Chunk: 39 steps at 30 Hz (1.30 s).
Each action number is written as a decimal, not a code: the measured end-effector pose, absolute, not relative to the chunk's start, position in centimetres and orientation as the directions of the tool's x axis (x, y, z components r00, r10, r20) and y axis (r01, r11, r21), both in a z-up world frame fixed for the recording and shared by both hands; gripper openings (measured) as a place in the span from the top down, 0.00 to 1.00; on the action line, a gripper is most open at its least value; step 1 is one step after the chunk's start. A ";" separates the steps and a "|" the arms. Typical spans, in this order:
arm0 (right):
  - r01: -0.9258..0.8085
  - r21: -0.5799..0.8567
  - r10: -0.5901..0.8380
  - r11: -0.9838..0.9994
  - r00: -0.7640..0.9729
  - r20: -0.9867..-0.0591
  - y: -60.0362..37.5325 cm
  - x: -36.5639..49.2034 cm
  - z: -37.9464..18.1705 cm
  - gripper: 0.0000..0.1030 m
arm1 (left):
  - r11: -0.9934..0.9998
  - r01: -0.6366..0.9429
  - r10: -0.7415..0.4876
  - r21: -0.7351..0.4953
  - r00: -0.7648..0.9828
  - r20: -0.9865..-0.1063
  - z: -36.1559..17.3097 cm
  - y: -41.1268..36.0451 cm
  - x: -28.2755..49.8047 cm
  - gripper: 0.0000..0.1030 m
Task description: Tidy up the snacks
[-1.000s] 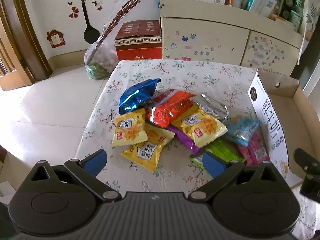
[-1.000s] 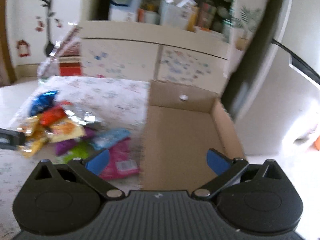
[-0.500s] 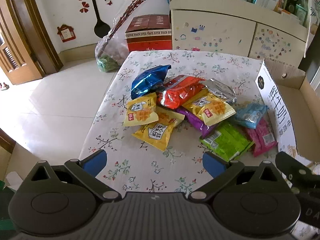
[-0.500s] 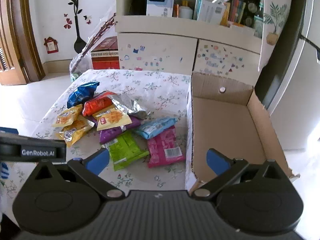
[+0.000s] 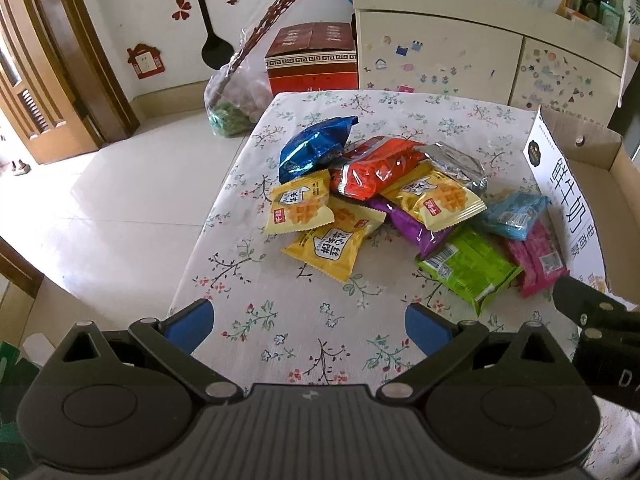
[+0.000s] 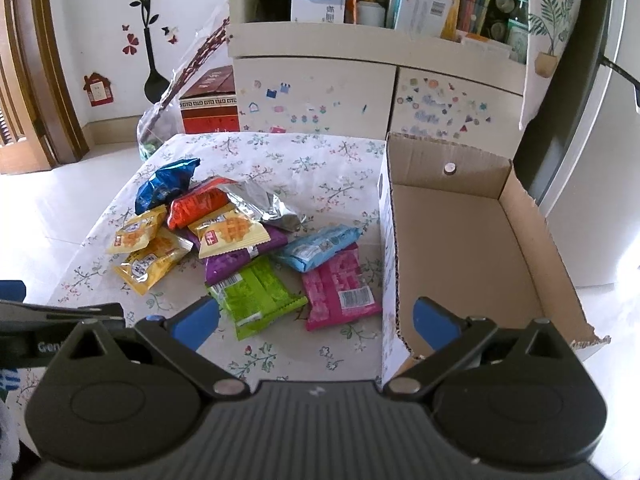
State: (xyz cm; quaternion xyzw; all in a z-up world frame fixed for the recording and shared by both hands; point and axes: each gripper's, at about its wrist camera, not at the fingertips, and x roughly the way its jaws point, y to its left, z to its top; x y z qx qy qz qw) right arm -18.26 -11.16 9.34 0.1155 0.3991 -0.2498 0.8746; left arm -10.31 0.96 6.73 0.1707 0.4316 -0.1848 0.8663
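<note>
Several snack packets lie heaped on a floral-cloth table [image 5: 304, 328]: a blue one [image 5: 312, 148], a red one [image 5: 380, 170], yellow ones [image 5: 300, 208], a purple one [image 5: 416, 228], a green one [image 5: 468, 266], a pink one [image 6: 340, 288] and a light blue one [image 6: 320, 246]. An open cardboard box [image 6: 472, 248] stands right of them with nothing inside. My left gripper [image 5: 310, 326] hovers open over the near table edge. Open too, my right gripper [image 6: 316, 322] straddles the box's left wall, close to the green and pink packets.
Behind the table stand a white cabinet [image 6: 360, 92] with cluttered shelves, a red carton [image 5: 312, 58] and a plastic bag [image 5: 236, 100] on the tiled floor. A wooden door [image 5: 48, 80] is at the left. The right gripper's body [image 5: 600, 332] shows at the left view's right edge.
Both grippers have pulled back and risen, so more of the table shows. The right view has swung left from the box towards the snack pile. No packet has moved.
</note>
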 end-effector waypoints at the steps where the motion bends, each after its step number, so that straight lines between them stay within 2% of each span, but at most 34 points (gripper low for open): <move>1: 0.529 0.004 -0.344 0.848 0.557 -0.756 -11.2 -18.2 9.3 0.01 | 0.874 0.467 -0.173 0.137 0.561 -0.809 6.7 1.0 -10.3 0.00; 39: 0.516 -0.032 -0.356 0.856 0.543 -0.761 -10.8 -17.7 8.9 0.01 | 0.873 0.457 -0.155 0.169 0.588 -0.794 7.0 0.8 -10.5 0.00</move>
